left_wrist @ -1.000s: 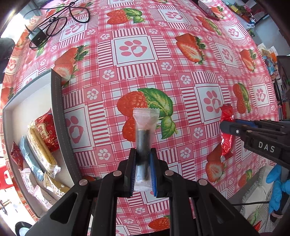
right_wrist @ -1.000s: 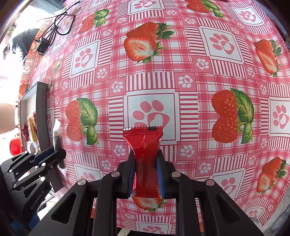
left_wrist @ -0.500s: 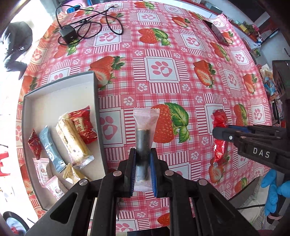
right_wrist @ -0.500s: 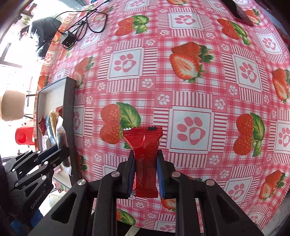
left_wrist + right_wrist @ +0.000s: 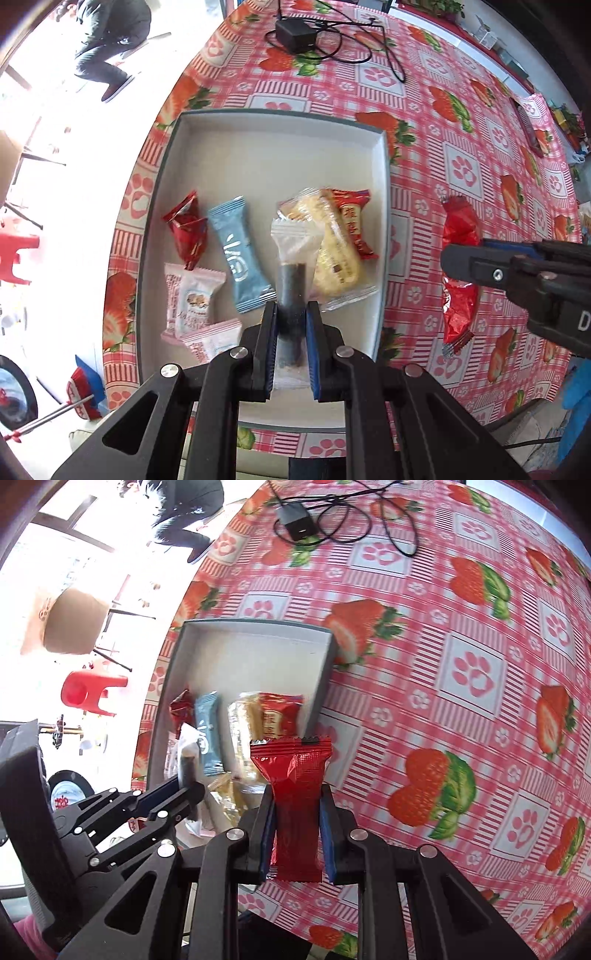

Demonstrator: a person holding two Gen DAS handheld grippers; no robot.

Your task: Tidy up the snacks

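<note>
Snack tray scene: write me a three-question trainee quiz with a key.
1. True or false: the left claw is shut on a red packet.
2. Which packet in the tray lies between the small red packet and the clear packet? A) pink packet B) blue packet C) yellow biscuit packet
3. Fill in: the right claw holds a ____ packet over the tablecloth, outside the tray.

Key
1. False: it grips the clear packet with a dark stick inside.
2. B, the blue packet.
3. Red: the red packet.
</note>
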